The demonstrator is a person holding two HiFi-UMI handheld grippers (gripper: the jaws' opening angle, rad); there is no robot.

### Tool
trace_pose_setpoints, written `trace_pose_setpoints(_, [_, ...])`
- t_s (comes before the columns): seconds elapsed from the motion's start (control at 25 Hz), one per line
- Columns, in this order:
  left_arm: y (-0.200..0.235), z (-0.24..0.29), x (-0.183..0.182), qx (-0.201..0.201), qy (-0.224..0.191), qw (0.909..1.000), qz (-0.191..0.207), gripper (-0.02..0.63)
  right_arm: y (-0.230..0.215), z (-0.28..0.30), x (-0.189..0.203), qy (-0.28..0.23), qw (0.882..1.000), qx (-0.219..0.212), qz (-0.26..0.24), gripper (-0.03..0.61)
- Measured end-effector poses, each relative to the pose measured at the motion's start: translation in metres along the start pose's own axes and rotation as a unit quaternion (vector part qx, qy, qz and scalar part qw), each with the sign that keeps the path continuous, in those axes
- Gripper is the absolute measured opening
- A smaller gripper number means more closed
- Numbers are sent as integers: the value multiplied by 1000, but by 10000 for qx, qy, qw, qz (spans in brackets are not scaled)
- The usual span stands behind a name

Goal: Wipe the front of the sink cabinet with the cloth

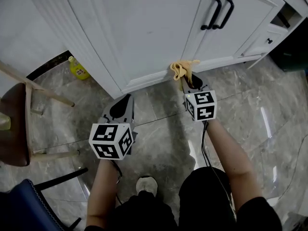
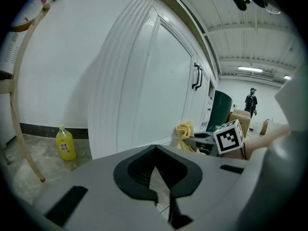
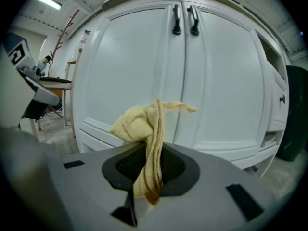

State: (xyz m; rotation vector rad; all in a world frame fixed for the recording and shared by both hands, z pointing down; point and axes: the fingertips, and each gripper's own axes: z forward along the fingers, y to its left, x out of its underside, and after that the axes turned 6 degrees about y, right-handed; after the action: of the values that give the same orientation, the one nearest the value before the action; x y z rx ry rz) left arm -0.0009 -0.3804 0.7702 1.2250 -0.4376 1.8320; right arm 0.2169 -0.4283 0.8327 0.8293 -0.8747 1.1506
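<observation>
Right gripper view: my right gripper (image 3: 146, 179) has its jaws clamped on the yellow cloth (image 3: 143, 129). A bunched wad stands above the jaws and a thin tail hangs down between them. The cloth sits low against the white sink cabinet (image 3: 130, 66), in front of the bottom rail of the wide door. That is below and to the left of the pair of black handles (image 3: 184, 19). Head view puts the wad at the cabinet's foot, touching it or just short; I cannot tell which.

Left gripper (image 2: 156, 179): jaws drawn together on nothing, held back from the cabinet and left of the cloth. A yellow bottle (image 1: 78, 68) stands on the floor at the cabinet's left corner.

Judgement: the wipe is at its low end, and most of the front above looks unwiped.

How I'd run it:
- Press the wad, not the jaw tips, onto the panel. Hard plastic on painted wood would scuff it.
- The grip looks thin, with only a fold caught. Firm dragging could pull the cloth free, so use light pressure and steady strokes.
- Work up the door in overlapping passes, following the recessed moulding.
- Steer around the handles; the loose corner may snag there.
- Hold the left gripper clear of the cabinet.
</observation>
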Motion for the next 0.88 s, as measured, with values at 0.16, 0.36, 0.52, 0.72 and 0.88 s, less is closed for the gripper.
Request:
trace_pose_setpoints(0.16, [-17,9,4,101,92,9999,69,14,-19,-14,10,-29,9999,117,-11,84])
trace_pose_setpoints(0.36, [-28,8,-14,189,-9,9998,-75,14,-19,-35,-4,-263,9996,25,-30,84])
trace_pose_setpoints(0.52, [-41,-15,-50,169,102,9998,85,14,-17,-61,-34,-289,9995,14,-120,84])
trace_pose_setpoints(0.72, [-54,-71,-118,36,243,9992,324,14,-8,-106,-86,-69,9997,-146,189,84])
trace_pose_setpoints(0.88, [-72,-123,-155,17,514,9984,220,14,0,-154,-126,183,9972,-192,700,86])
